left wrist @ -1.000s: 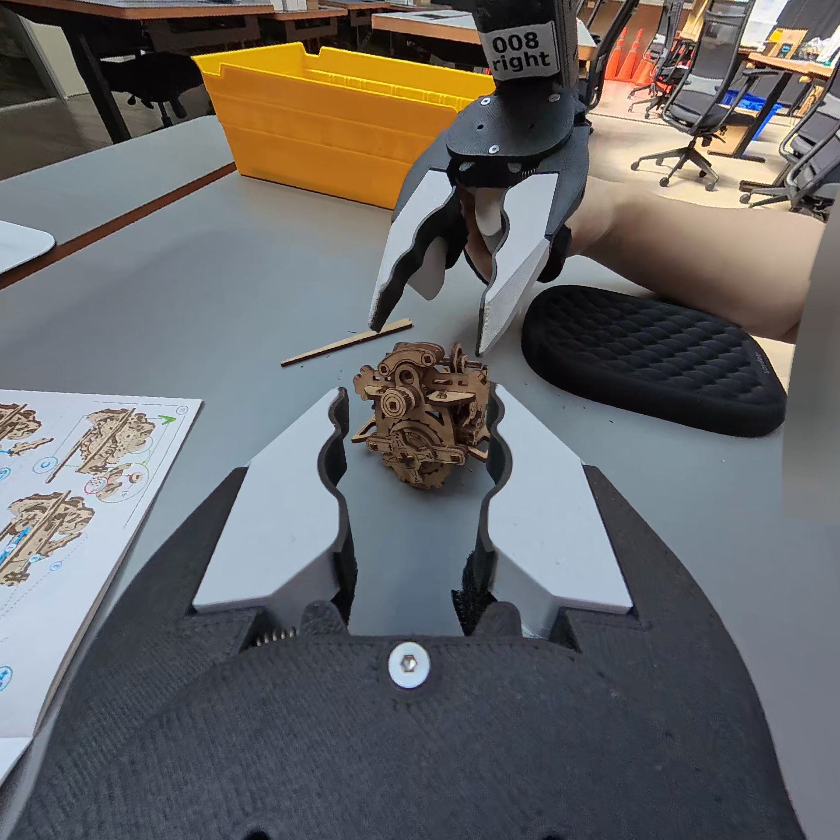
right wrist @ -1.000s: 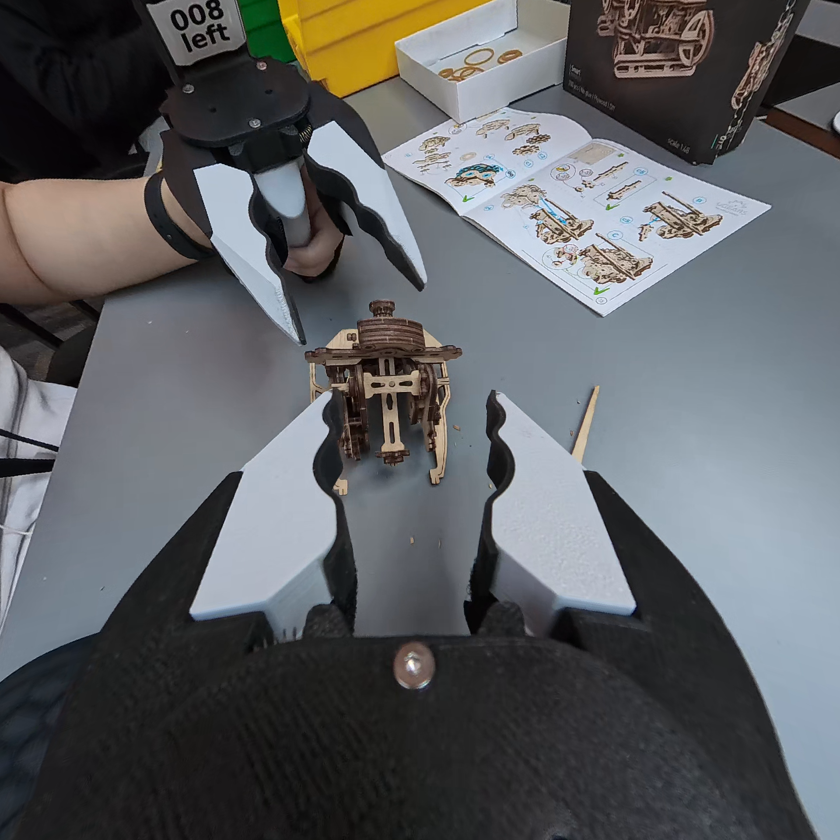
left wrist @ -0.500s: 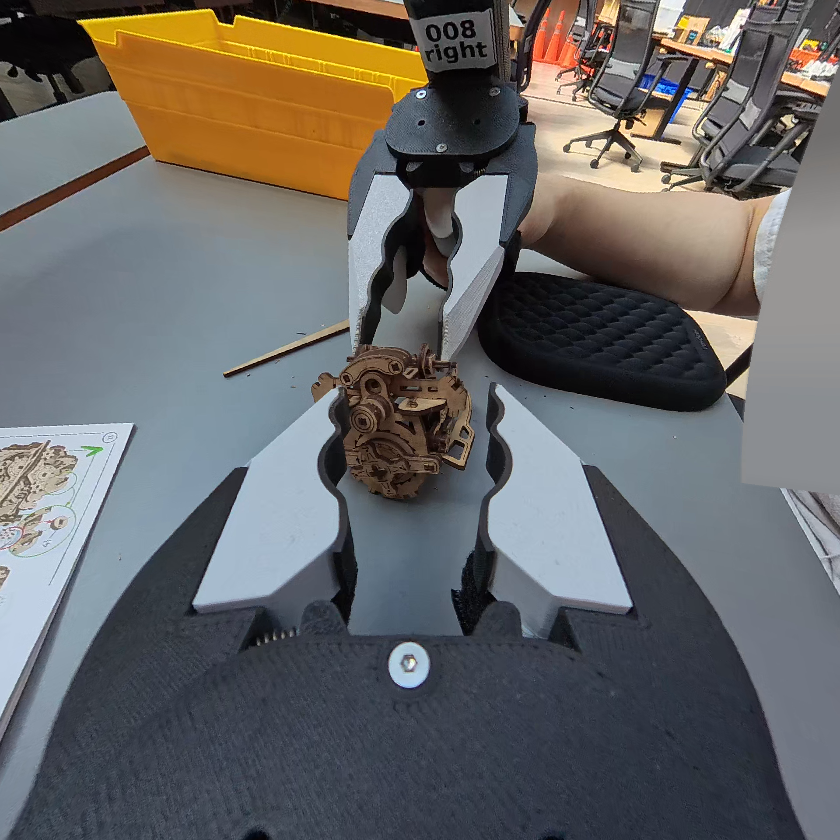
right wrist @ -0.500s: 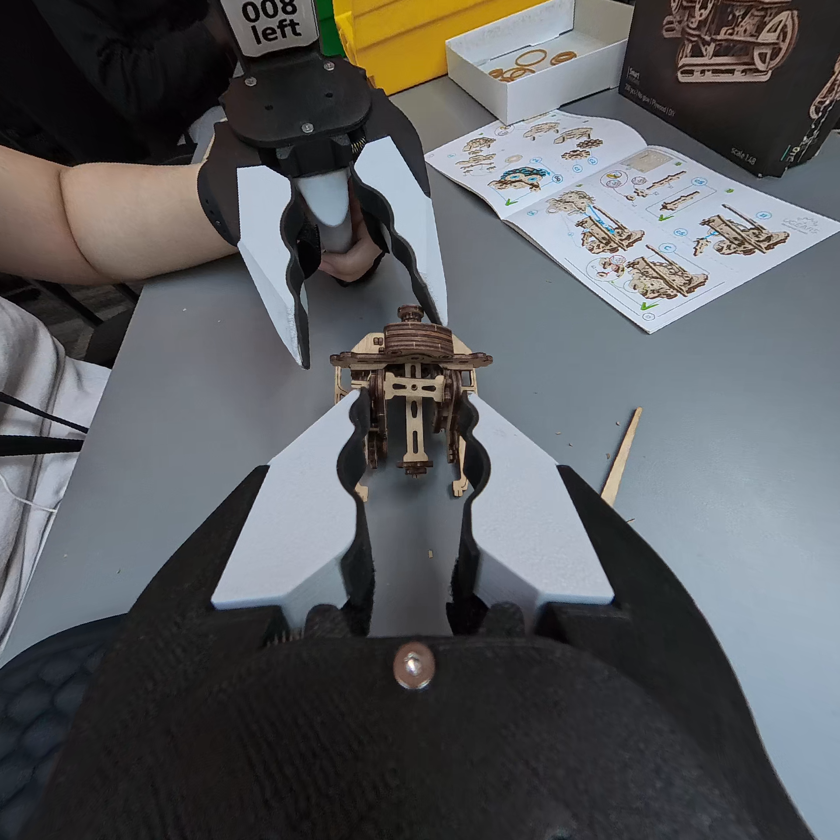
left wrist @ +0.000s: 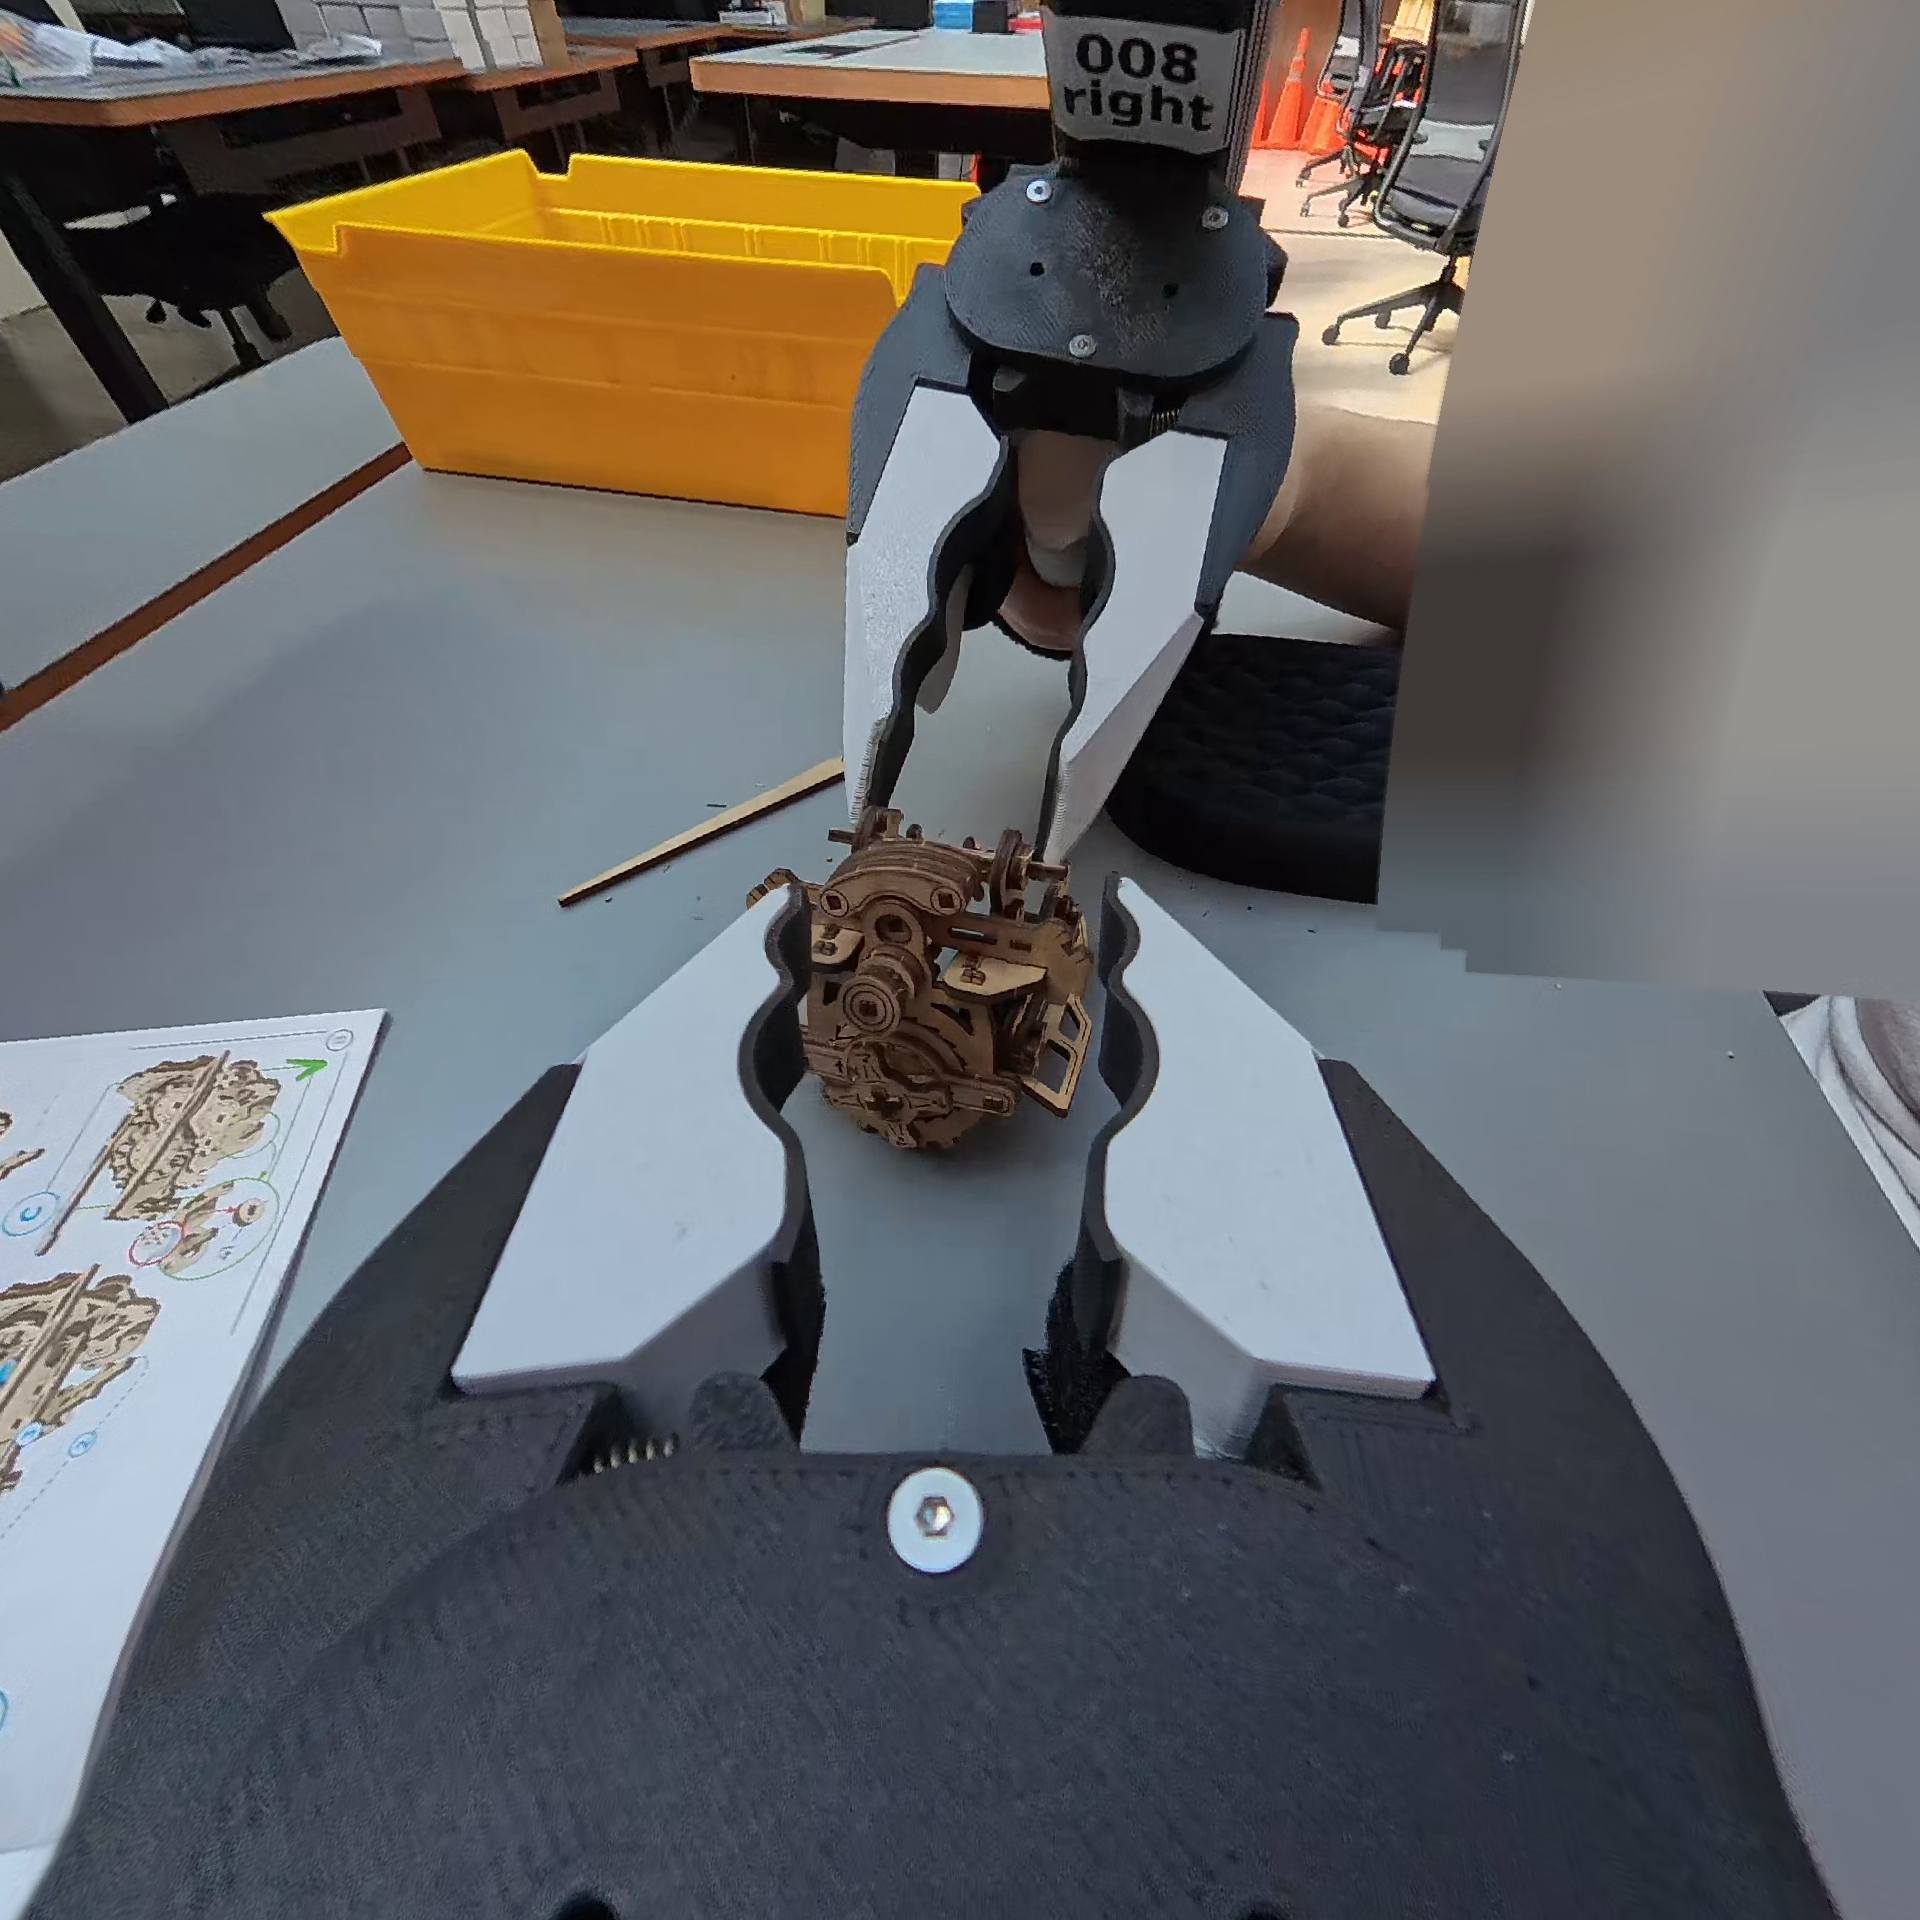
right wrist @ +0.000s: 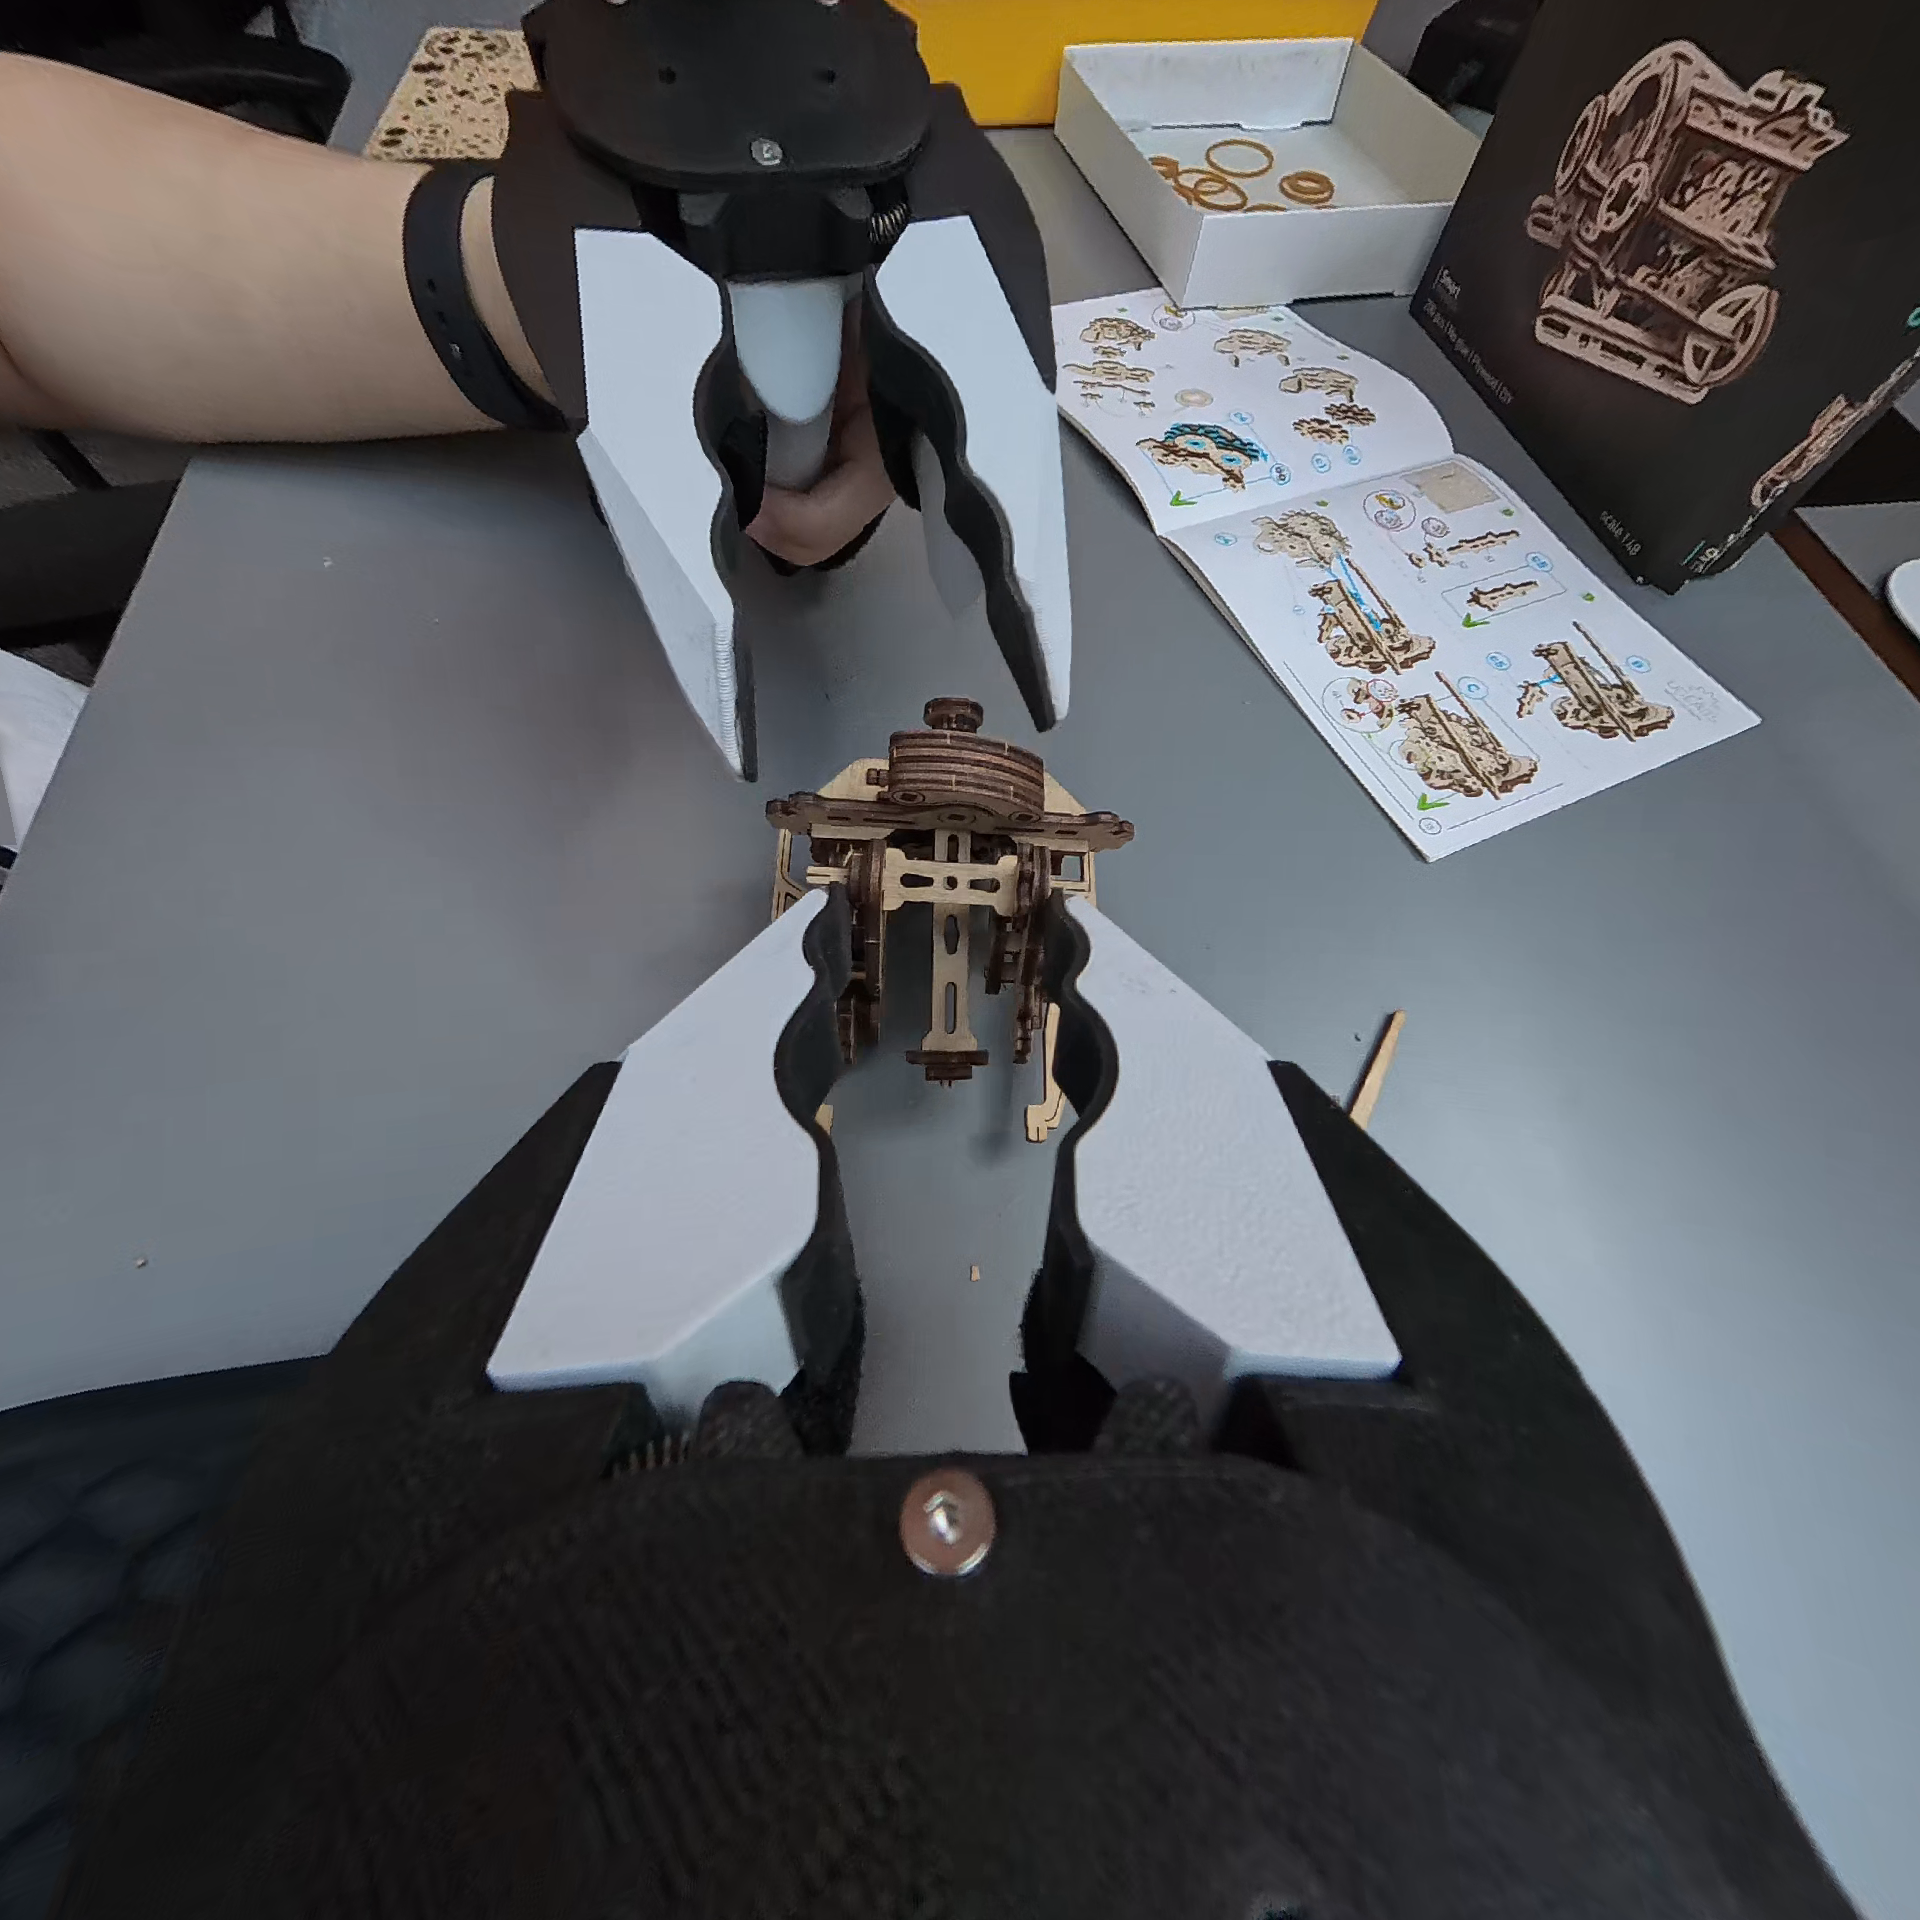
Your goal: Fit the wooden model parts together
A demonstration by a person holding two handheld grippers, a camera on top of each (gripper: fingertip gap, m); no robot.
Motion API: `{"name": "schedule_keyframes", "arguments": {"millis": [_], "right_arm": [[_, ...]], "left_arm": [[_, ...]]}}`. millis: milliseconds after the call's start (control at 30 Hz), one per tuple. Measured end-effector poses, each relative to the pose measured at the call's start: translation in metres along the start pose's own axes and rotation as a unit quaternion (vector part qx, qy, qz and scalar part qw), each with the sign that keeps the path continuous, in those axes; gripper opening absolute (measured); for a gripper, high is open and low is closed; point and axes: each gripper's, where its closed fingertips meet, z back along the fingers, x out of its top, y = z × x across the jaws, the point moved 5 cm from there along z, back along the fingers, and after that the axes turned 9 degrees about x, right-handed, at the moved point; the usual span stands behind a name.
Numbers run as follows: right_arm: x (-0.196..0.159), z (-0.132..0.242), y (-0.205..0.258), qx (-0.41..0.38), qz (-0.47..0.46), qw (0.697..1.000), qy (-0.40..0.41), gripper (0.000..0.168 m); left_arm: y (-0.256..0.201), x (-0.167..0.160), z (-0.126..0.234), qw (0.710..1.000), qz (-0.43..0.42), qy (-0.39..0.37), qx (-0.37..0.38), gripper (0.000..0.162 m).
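Wooden model (right wrist: 948,894) upright on the grey table (right wrist: 364,935), roughly at its middle, clamped at both sides by the right gripper (right wrist: 945,914), whose black wavy pads press against the gear wheels on either flank. Seen also from the left wrist camera: same model (left wrist: 935,1008) with the right gripper (left wrist: 961,821) reaching down onto its far top edge, fingertips touching the wood. Left gripper (left wrist: 948,935) spread wide around the model, one finger just beside each flank, a narrow gap on the right side, contact on the left side hard to judge. In the right wrist camera, left gripper (right wrist: 899,743) hanging over the far side of the model, tips apart and short of the round stacked cap. Thin wooden stick (left wrist: 707,831) lying flat on the table near the model, untouched. Open instruction booklet (right wrist: 1403,582) off to one side, with a white tray (right wrist: 1247,187) of rings and a dark box (right wrist: 1662,260) beyond it. Yellow bin (left wrist: 623,332) farther back; black cushion (left wrist: 1268,769) near the table edge.
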Motion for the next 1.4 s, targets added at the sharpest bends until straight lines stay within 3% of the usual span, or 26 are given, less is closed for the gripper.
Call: {"name": "schedule_keyframes", "arguments": {"millis": [100,233,533,767,1400], "right_arm": [[0.004,-0.001,0.004,-0.030,0.051,0.998,0.020,0.035],[0.006,-0.003,0.009,-0.064,0.103,0.992,0.044,0.036],[0.007,-0.004,0.010,-0.093,0.135,0.984,0.064,0.036],[0.007,-0.006,0.017,-0.094,0.175,0.977,0.074,0.035],[0.008,-0.013,0.019,-0.100,0.192,0.975,0.057,0.036]], "left_arm": [[0.001,0.012,0.003,0.995,-0.089,0.001,0.040,0.056],[-0.004,0.009,-0.003,0.973,-0.208,0.067,0.070,0.056],[-0.010,0.010,-0.018,0.941,-0.305,0.146,0.031,0.051],[-0.012,0.006,-0.020,0.925,-0.342,0.165,0.004,0.036],[-0.011,-0.001,-0.012,0.931,-0.336,0.136,0.032,0.034]]}}
